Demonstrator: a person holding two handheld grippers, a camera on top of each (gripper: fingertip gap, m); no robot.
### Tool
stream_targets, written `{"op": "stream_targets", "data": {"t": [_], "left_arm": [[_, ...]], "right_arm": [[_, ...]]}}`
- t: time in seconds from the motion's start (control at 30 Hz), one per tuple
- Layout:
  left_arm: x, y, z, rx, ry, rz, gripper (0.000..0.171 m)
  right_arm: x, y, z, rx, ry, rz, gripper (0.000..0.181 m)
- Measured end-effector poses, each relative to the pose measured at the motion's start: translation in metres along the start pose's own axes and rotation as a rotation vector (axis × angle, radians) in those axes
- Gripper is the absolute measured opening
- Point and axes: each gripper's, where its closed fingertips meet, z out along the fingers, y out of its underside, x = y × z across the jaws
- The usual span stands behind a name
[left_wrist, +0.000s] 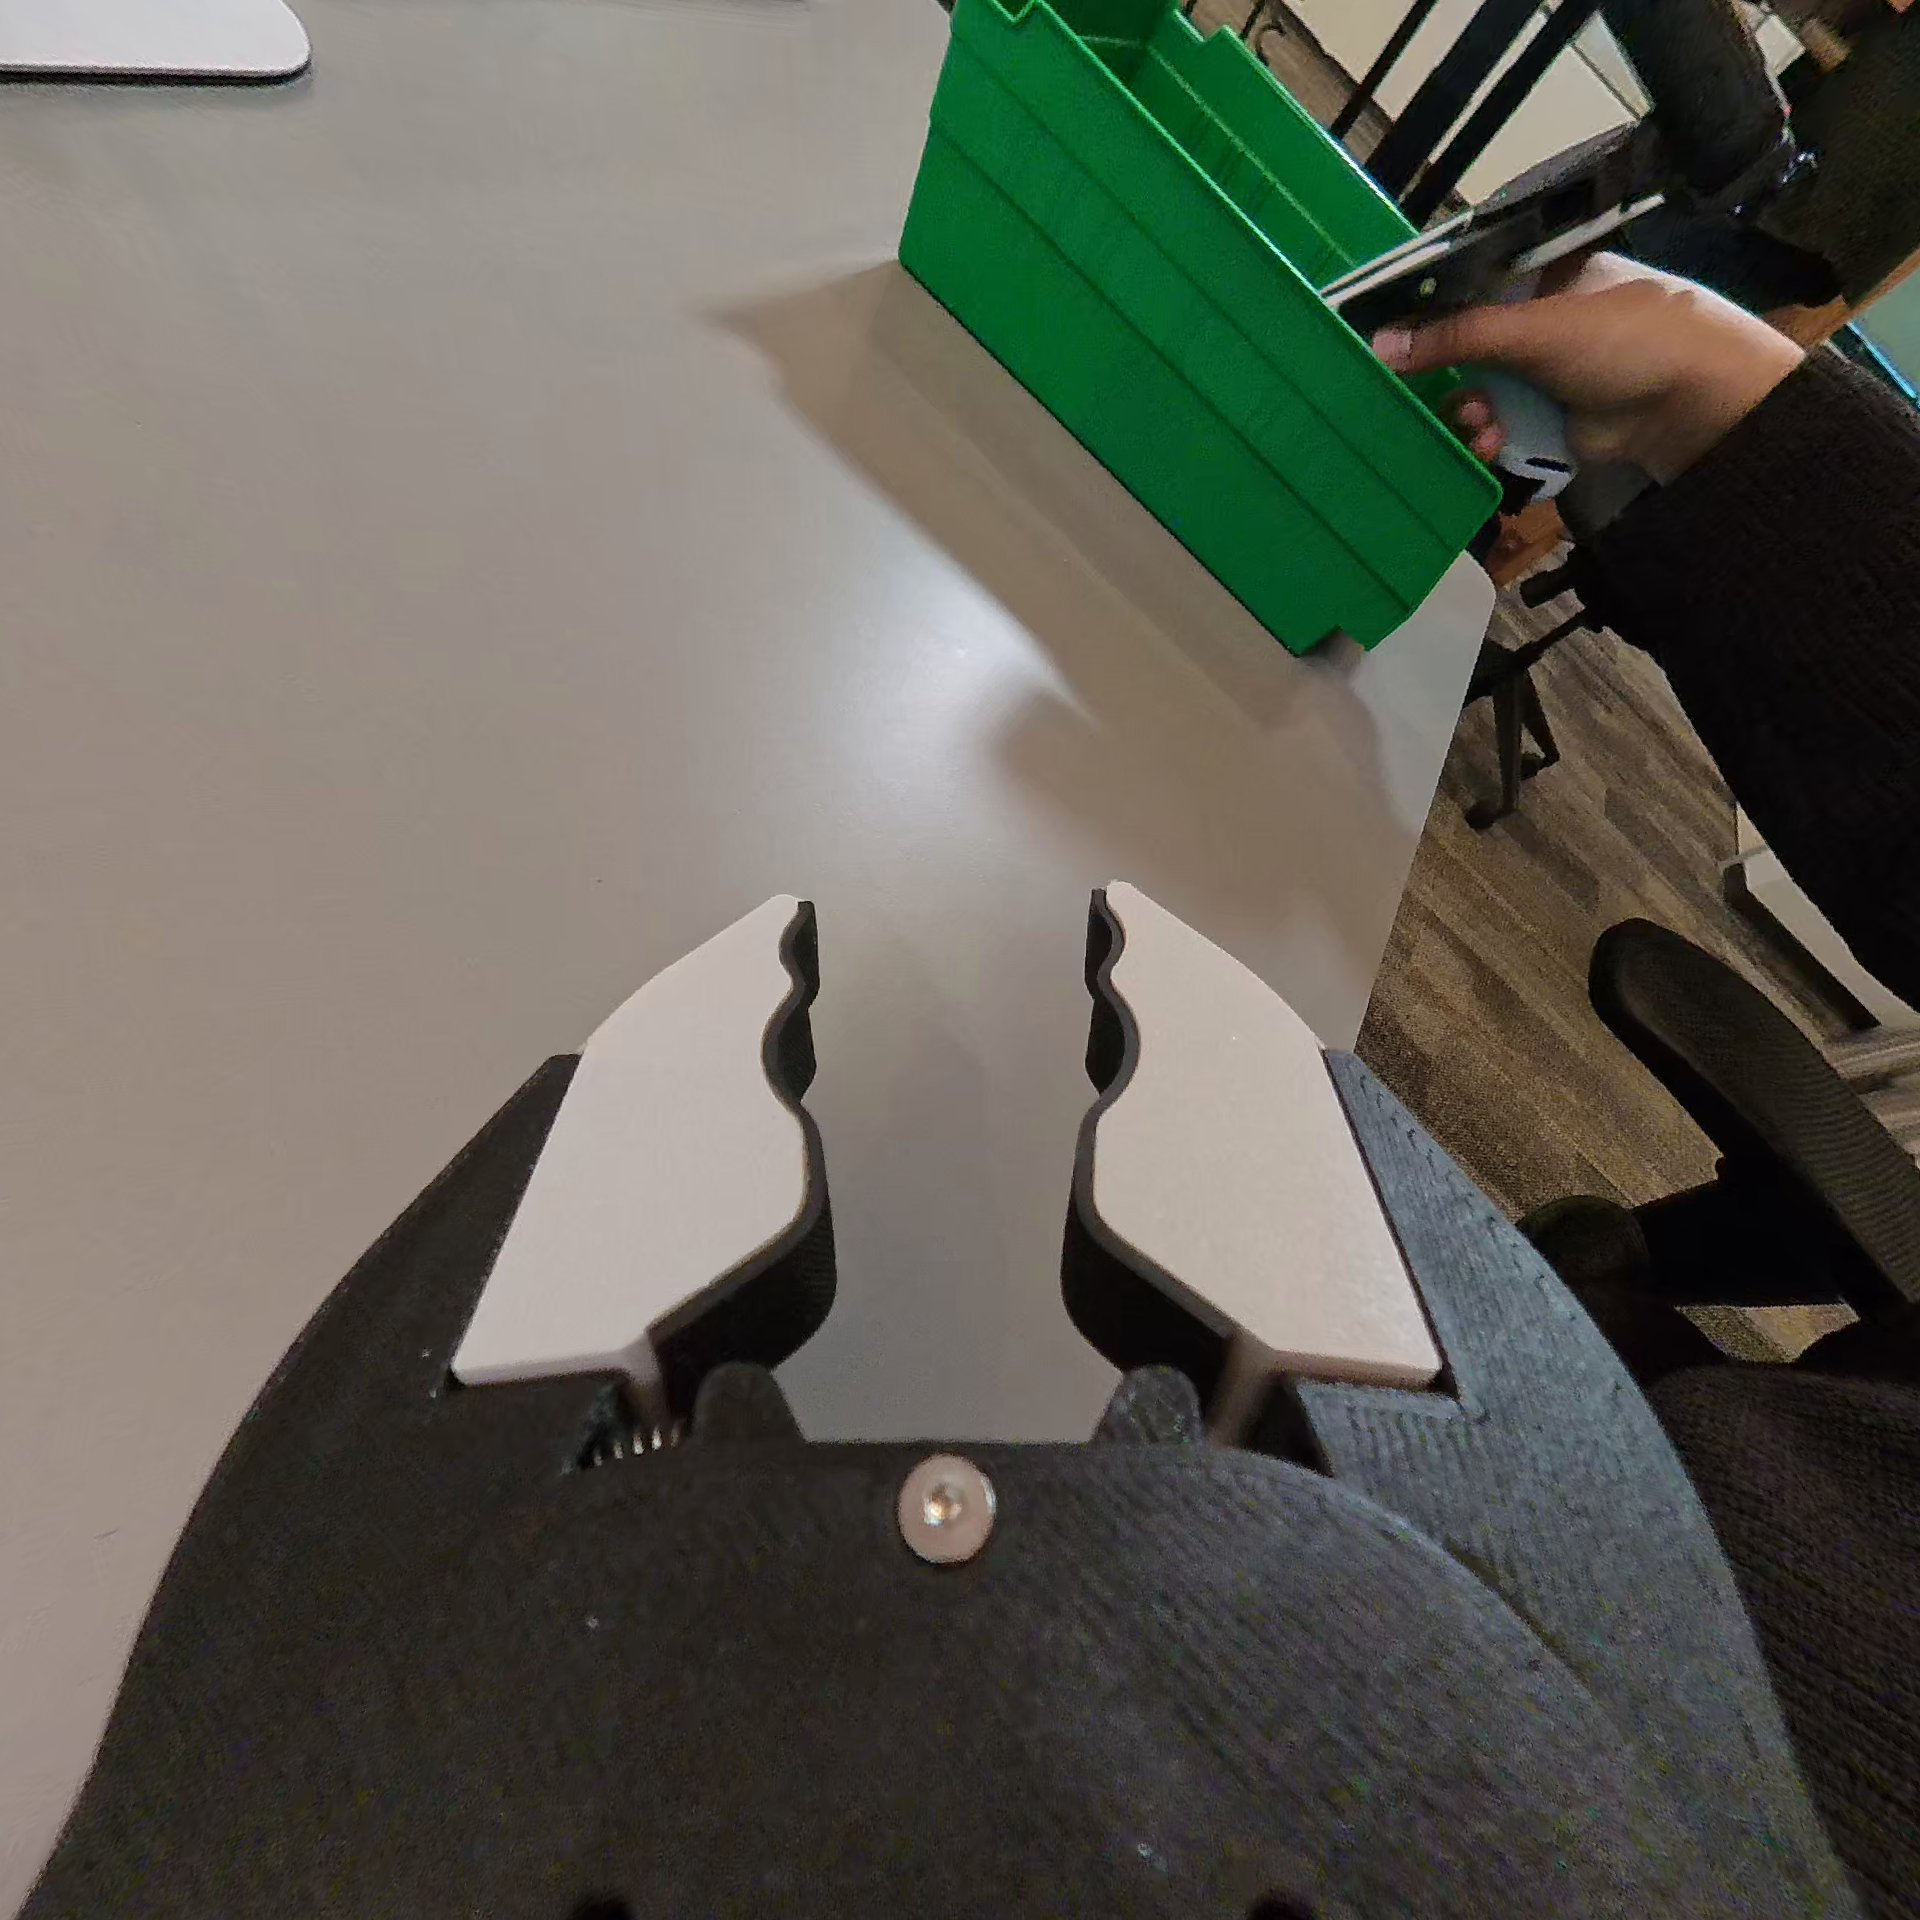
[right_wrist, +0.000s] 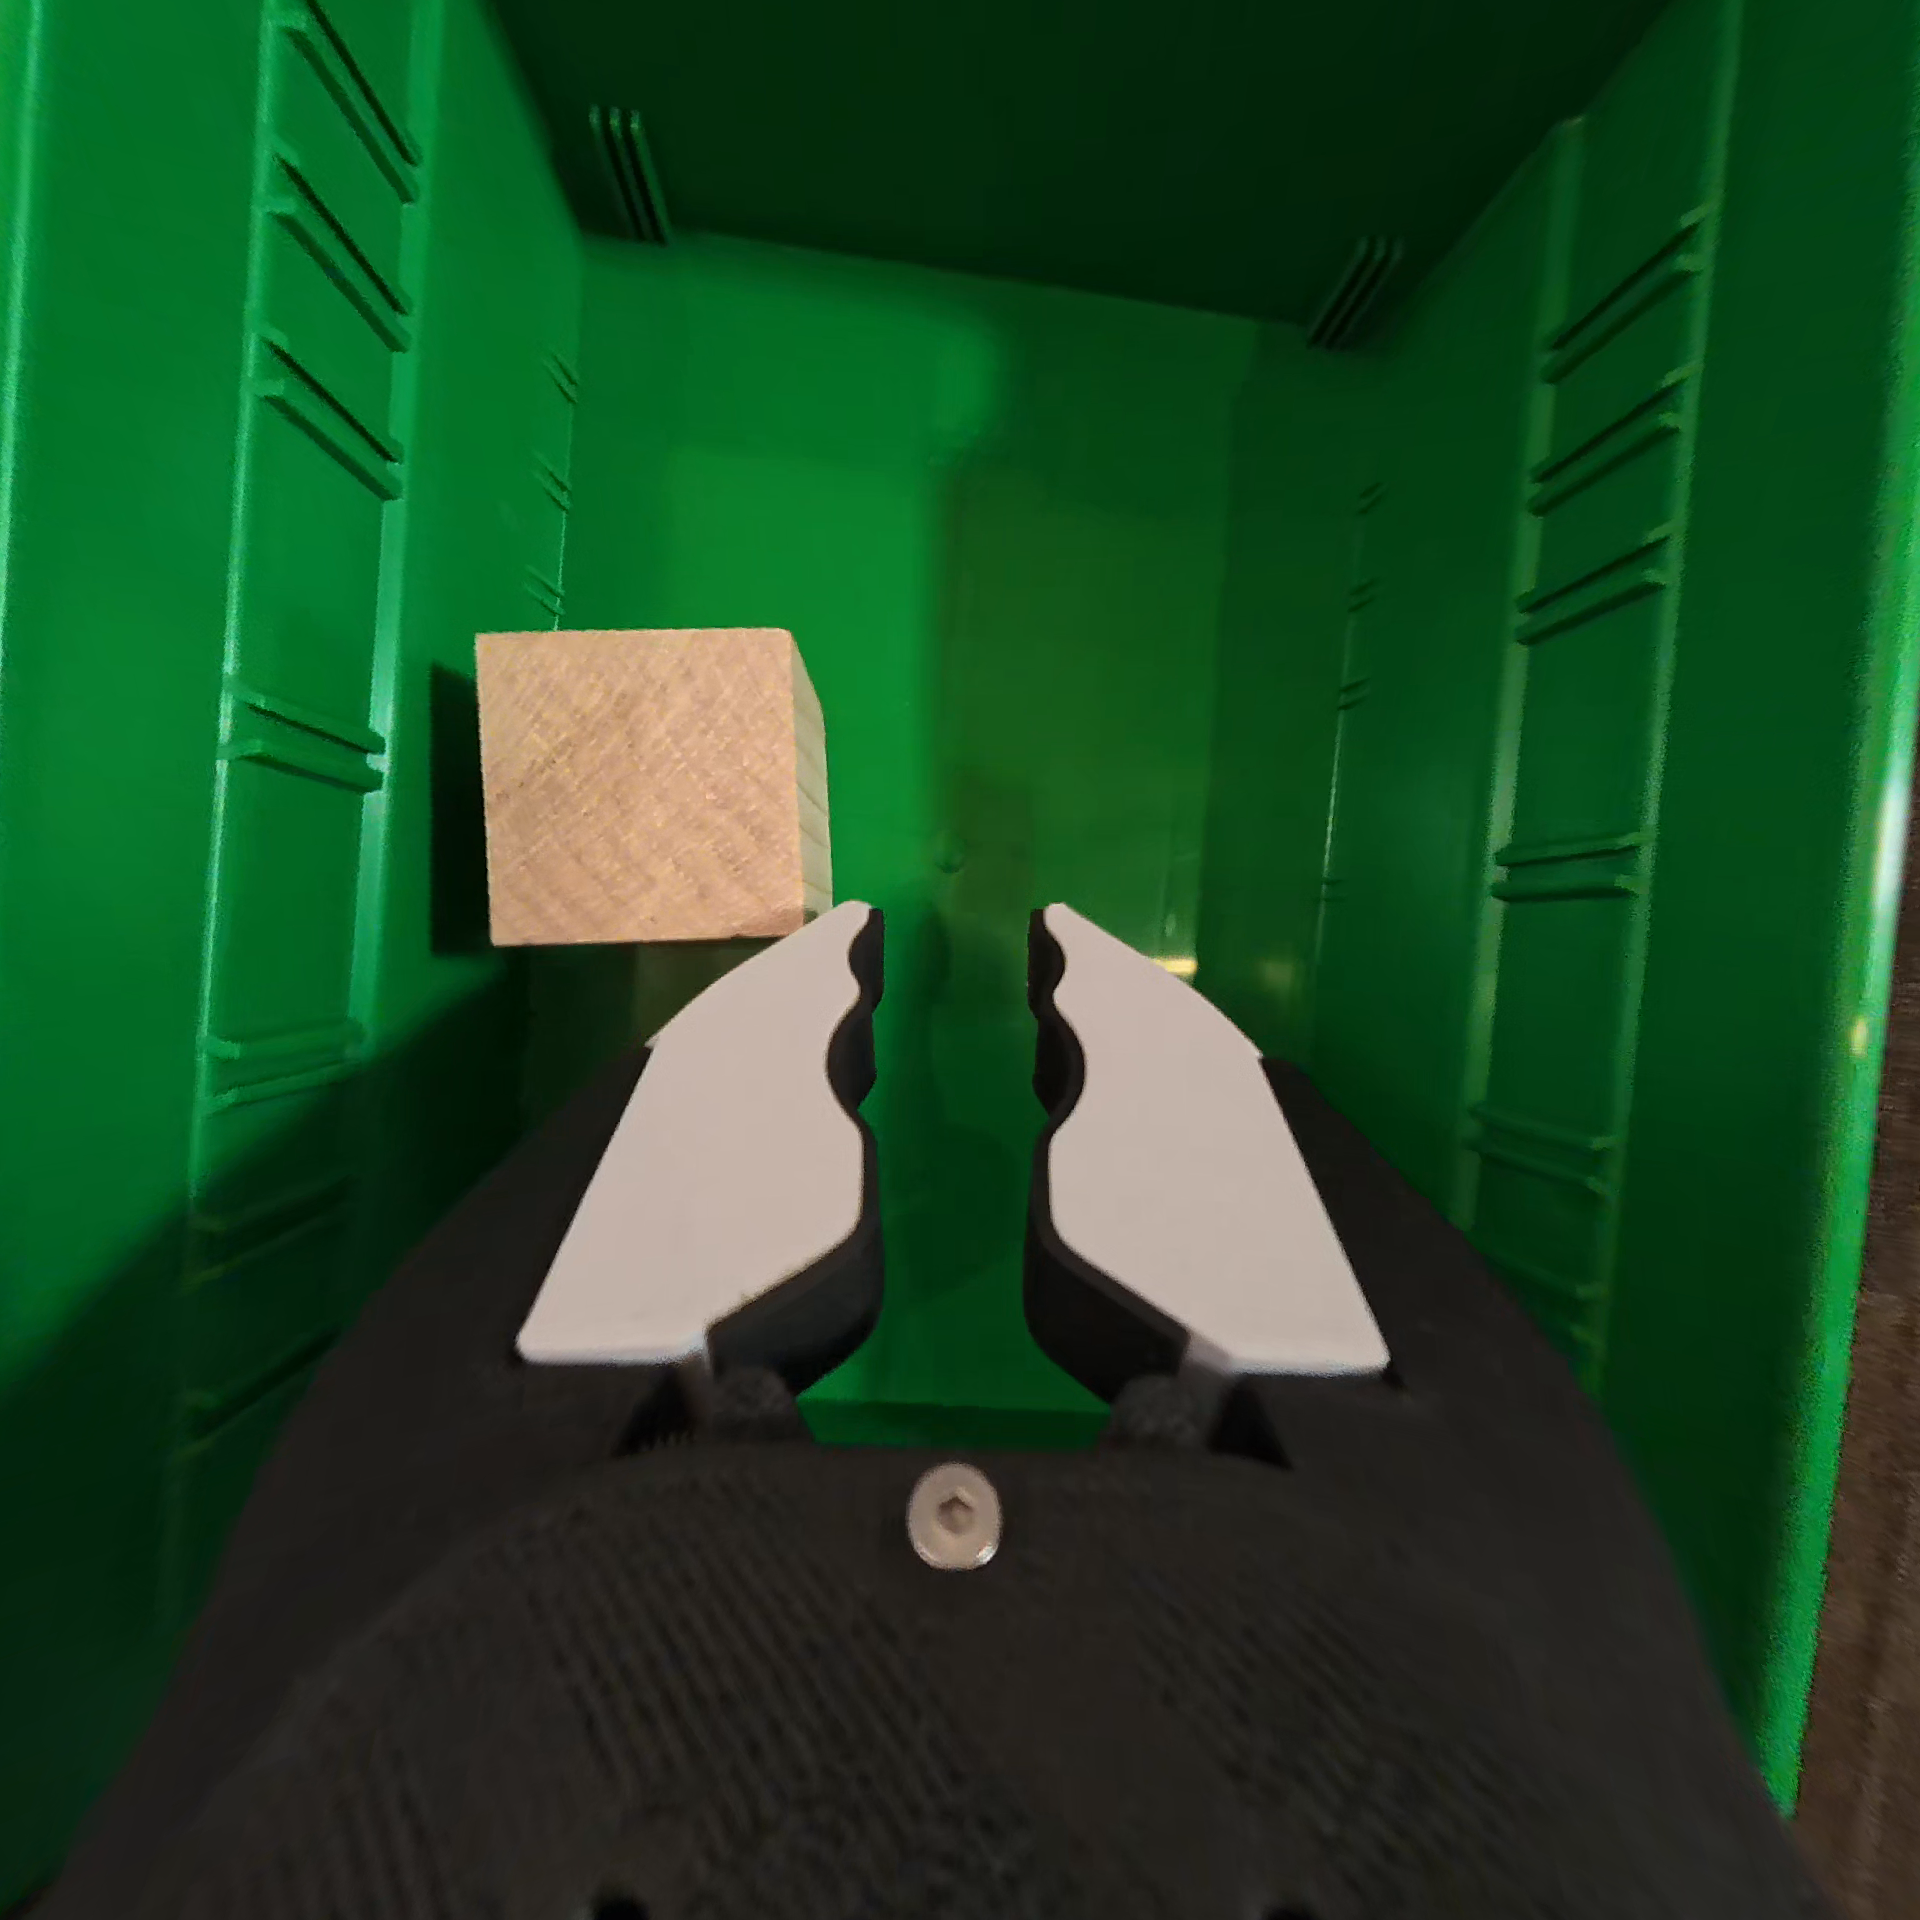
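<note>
Inside bin: right claw (right_wrist: 956, 920) down in green bin (right_wrist: 312, 727), jaws partly apart, empty.
Ahead-left of tip: wooden cube (right_wrist: 644, 784) on bin floor, just beside left finger.
Over worktop (left_wrist: 416, 623): left claw (left_wrist: 951, 914) open, empty, bin well ahead-right.

I see a grey table (left_wrist: 416, 623), a pale mat (left_wrist: 156, 42) at its far left corner, a black mesh chair (left_wrist: 1766, 1122) on wood-pattern floor (left_wrist: 1507, 987), black frame legs (left_wrist: 1455, 94) behind.
</note>
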Motion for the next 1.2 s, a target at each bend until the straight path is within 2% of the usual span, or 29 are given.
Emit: {"op": "stream_targets", "data": {"t": [0.33, 0.6, 0.9, 1.03, 1.2], "left_arm": [[0.002, 0.001, 0.001, -0.004, 0.001, 0.003, 0.051], [0.000, 0.001, 0.000, -0.003, -0.003, 0.002, 0.051], [-0.002, 0.001, -0.001, 0.003, -0.002, -0.002, 0.051], [0.006, -0.009, -0.006, 0.048, 0.004, -0.023, 0.051], [0.019, -0.019, -0.017, 0.111, -0.033, -0.001, 0.051]], "right_arm": [[0.007, 0.000, -0.002, 0.009, 0.035, -0.004, 0.029], [-0.004, 0.001, 0.000, 0.004, -0.015, -0.059, 0.029], [0.011, -0.011, -0.009, 0.104, 0.017, 0.001, 0.031], [0.010, -0.020, 0.005, 0.129, -0.042, 0.039, 0.029], [0.005, -0.028, 0.027, 0.109, -0.084, -0.012, 0.029]]}}
